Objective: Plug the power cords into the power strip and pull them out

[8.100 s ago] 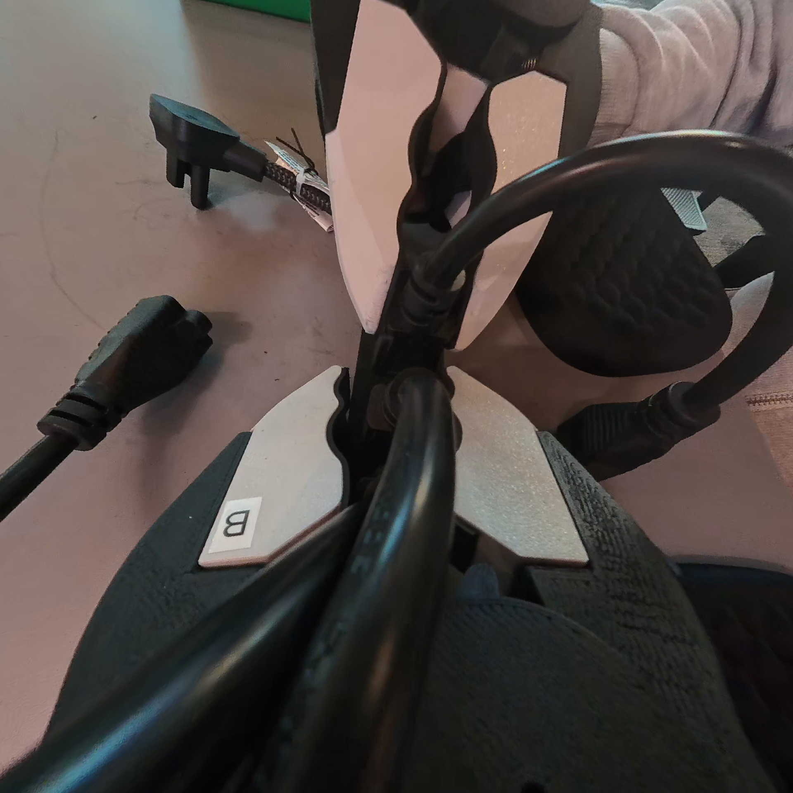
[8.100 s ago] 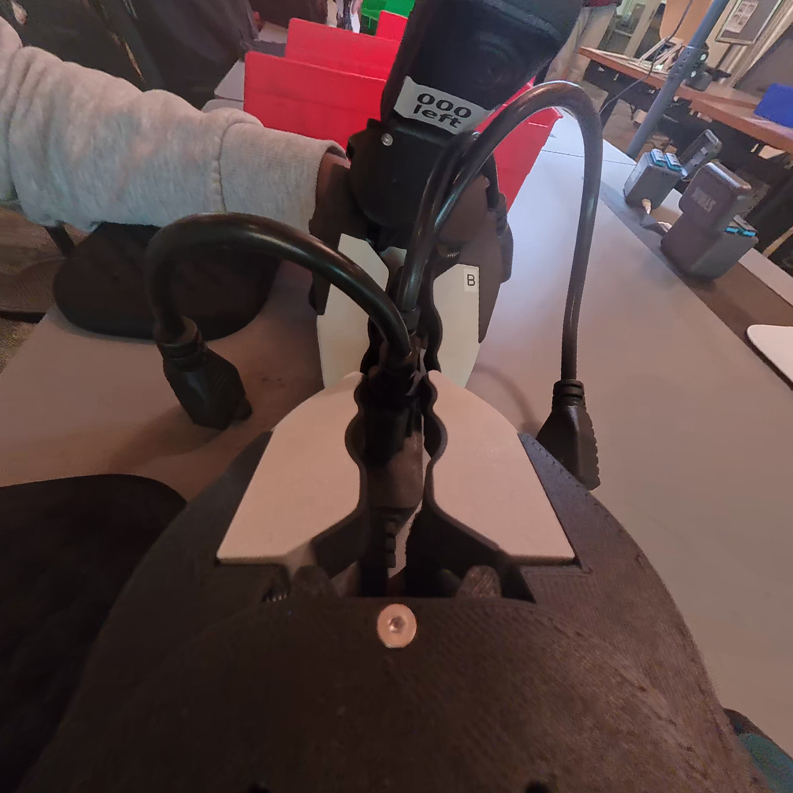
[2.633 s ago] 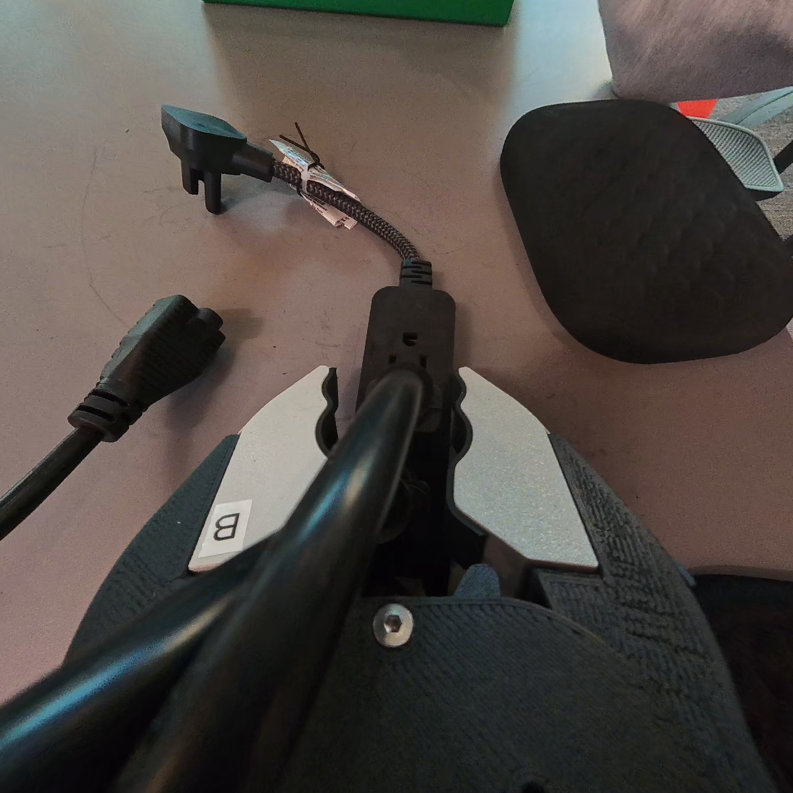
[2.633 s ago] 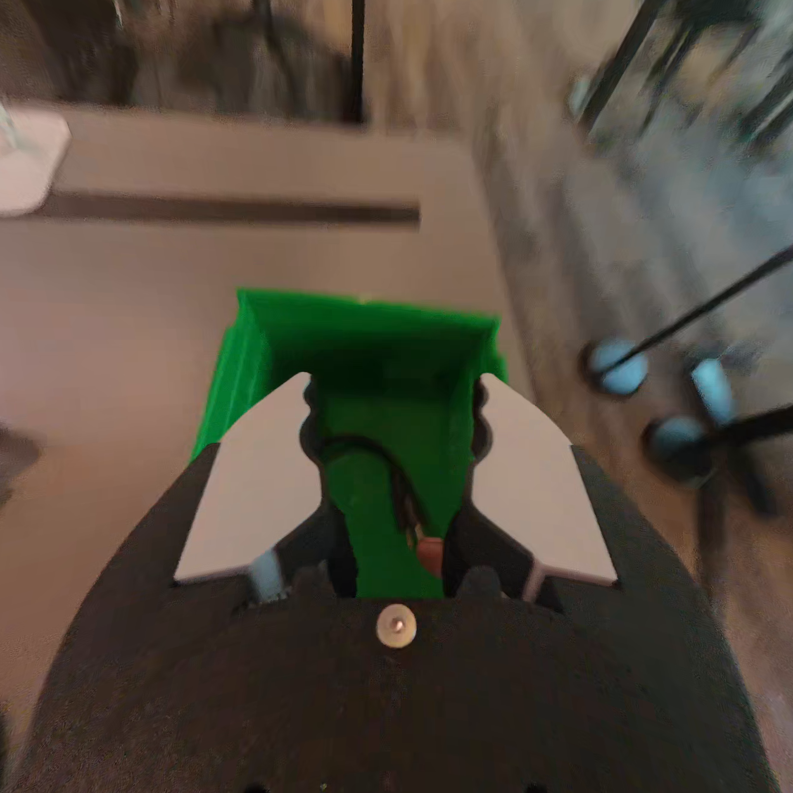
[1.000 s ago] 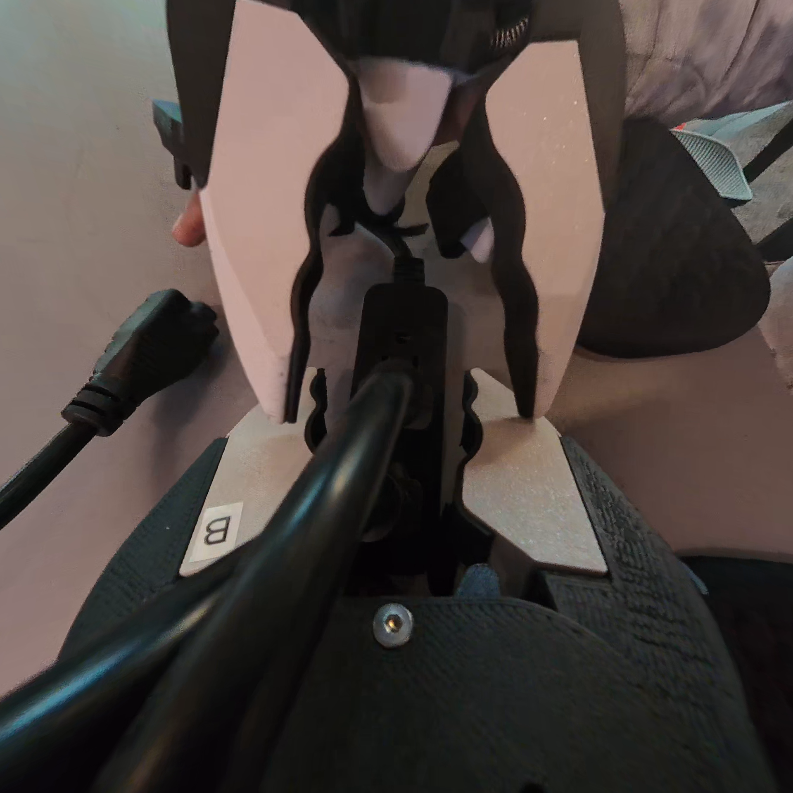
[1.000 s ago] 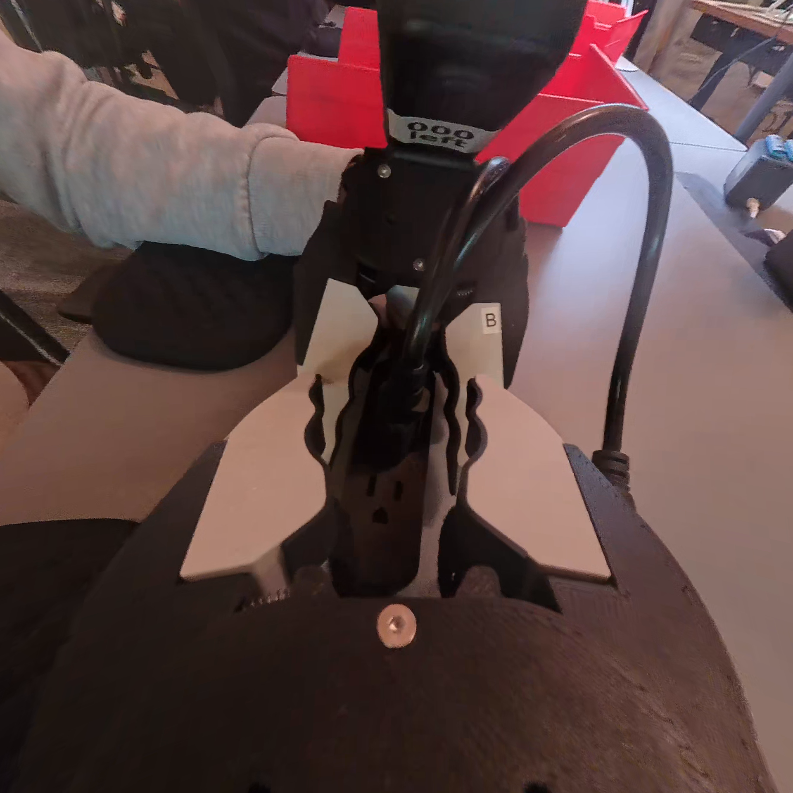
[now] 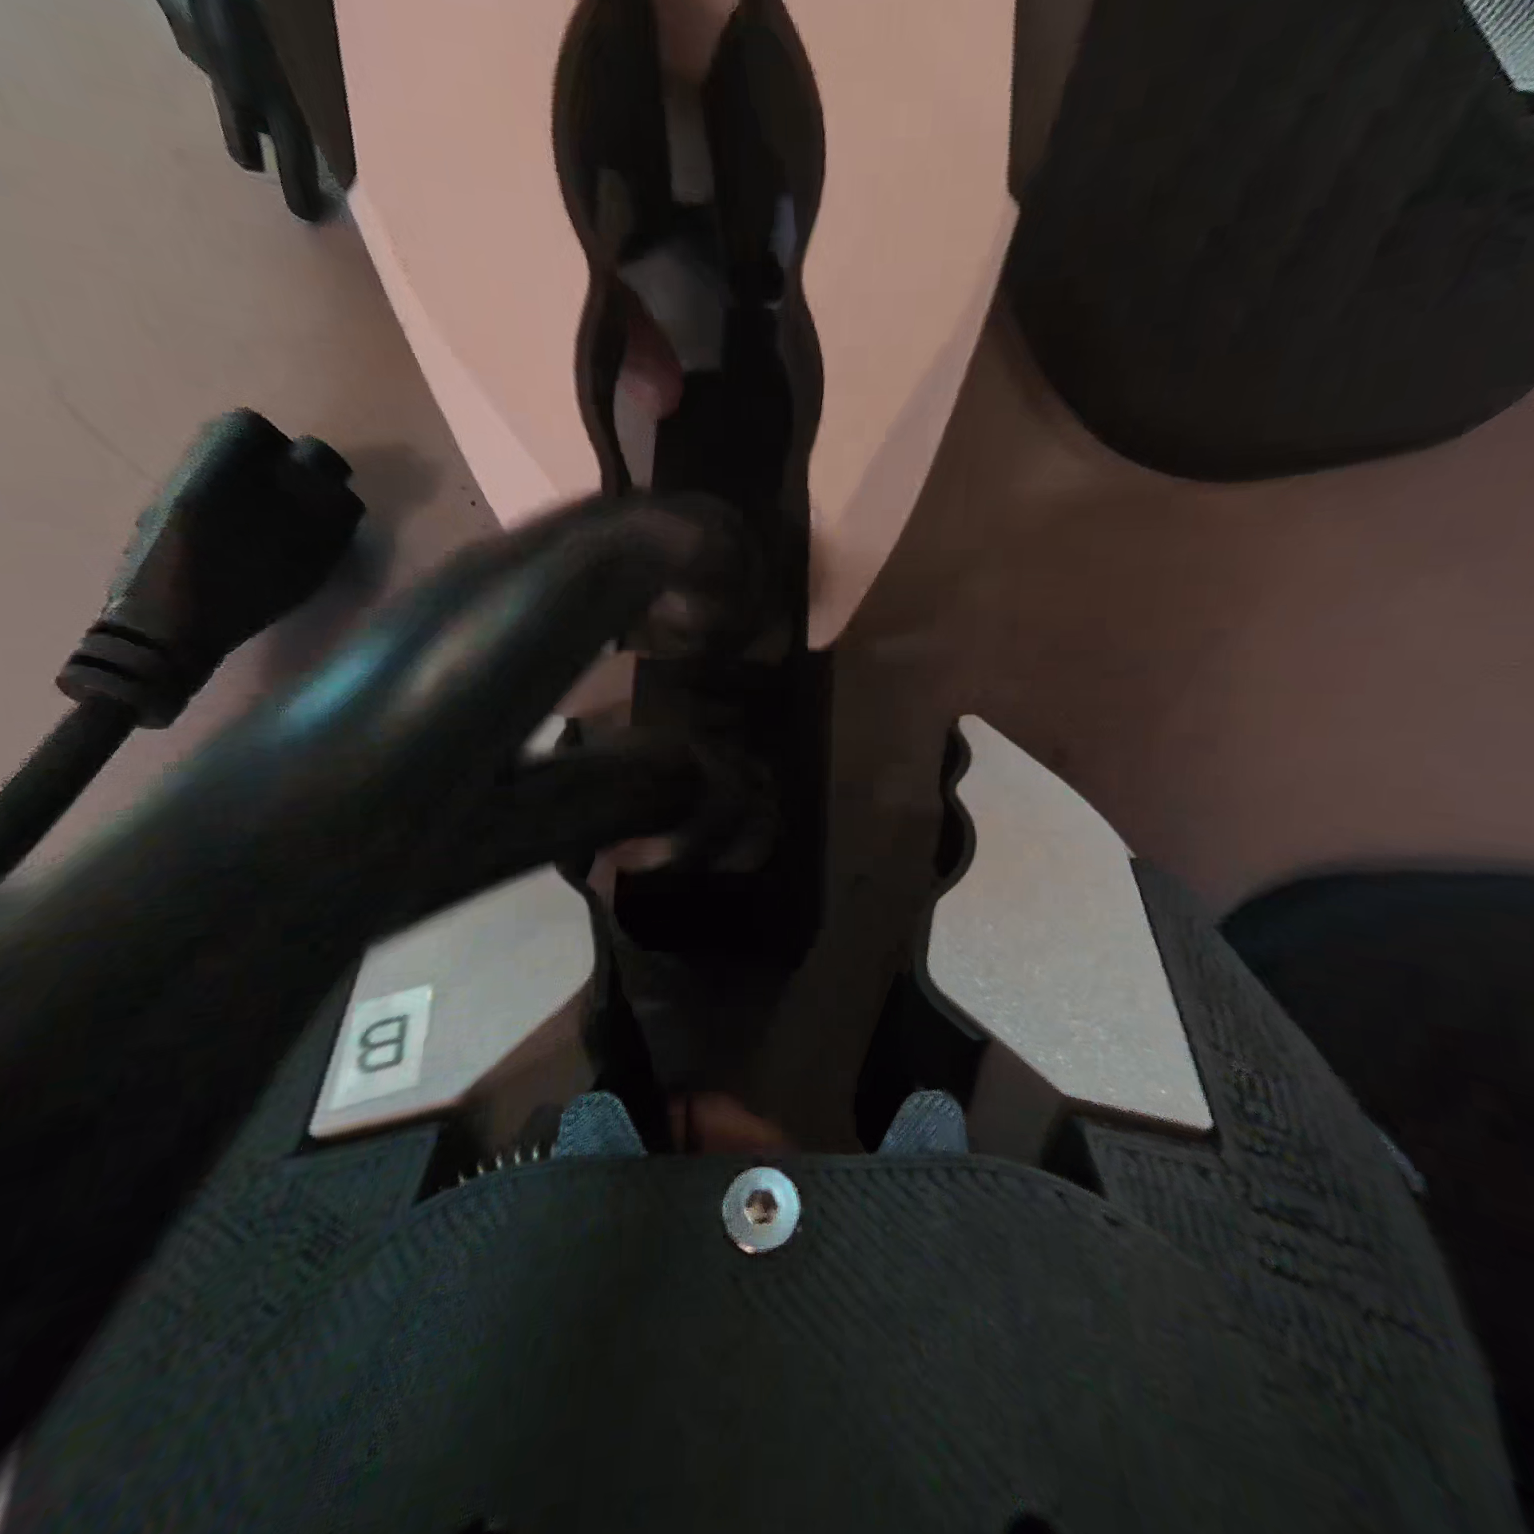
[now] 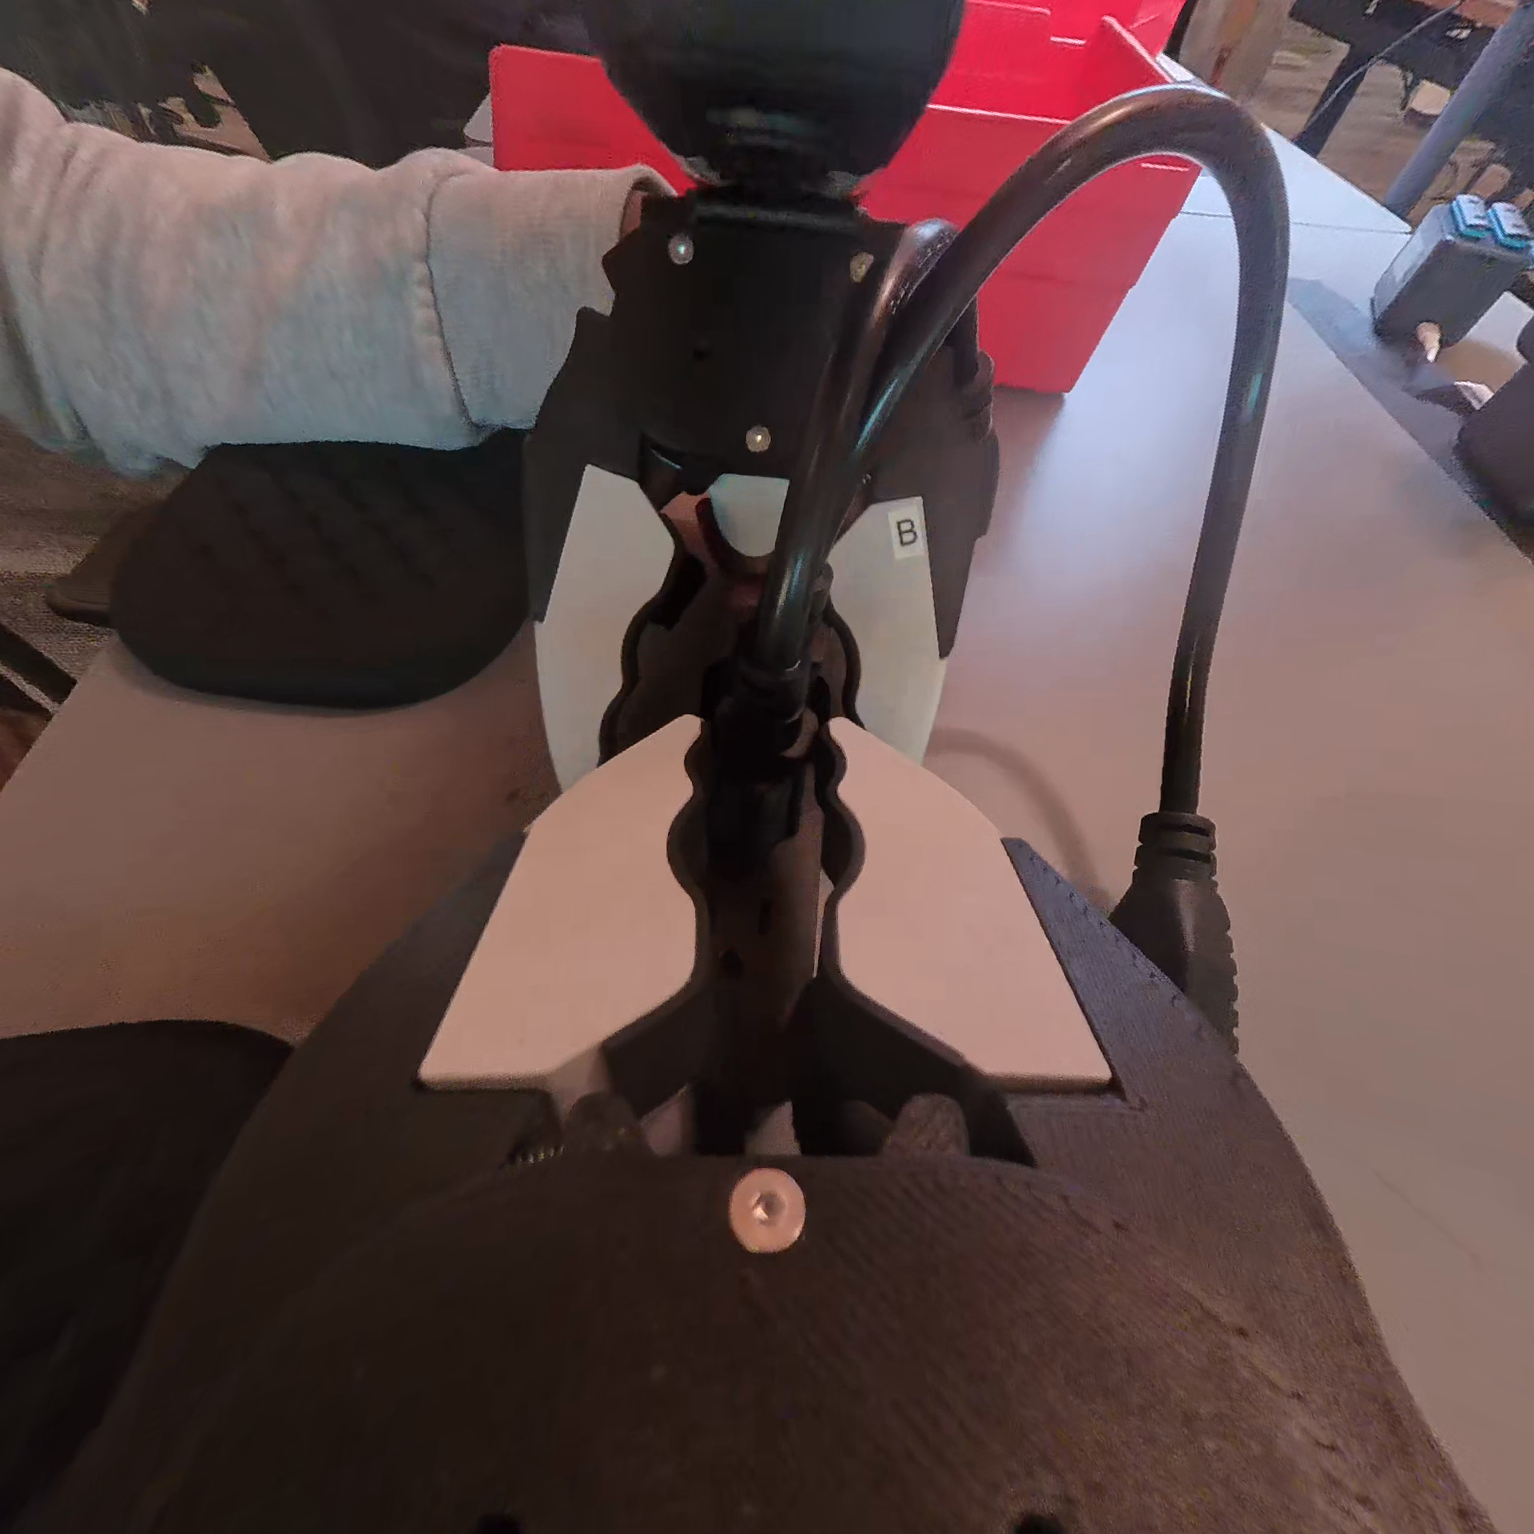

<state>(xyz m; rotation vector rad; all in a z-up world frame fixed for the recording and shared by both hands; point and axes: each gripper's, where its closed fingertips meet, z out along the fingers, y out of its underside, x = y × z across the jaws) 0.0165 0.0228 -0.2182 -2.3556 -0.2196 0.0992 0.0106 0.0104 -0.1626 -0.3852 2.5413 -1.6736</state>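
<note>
The black power strip (image 7: 730, 714) lies on the table between my two grippers, which face each other. One black power cord (image 8: 1245, 332) is plugged into it and arches up and right to its loose connector (image 8: 1179, 913). My right gripper (image 8: 759, 730) is shut on the cord's plug (image 8: 759, 689) on top of the strip (image 8: 747, 938); its pale fingers (image 7: 465, 249) show in the left wrist view. My left gripper (image 7: 764, 747) is open around the strip's near end, with a gap showing on its right side. The cord (image 7: 373, 705) is blurred there.
A loose black connector (image 7: 224, 531) lies on the table at left, and the strip's own plug (image 7: 266, 141) at the far left. A black pad (image 8: 315, 564) sits at the table edge under a grey sleeve (image 8: 249, 290). Red bins (image 8: 1038, 207) stand behind, and grey devices (image 8: 1453, 274) at right.
My right gripper, open around the strip a second ago, has closed on the plug. My left gripper's fingers have spread a little. The cord has swung left and is blurred.
</note>
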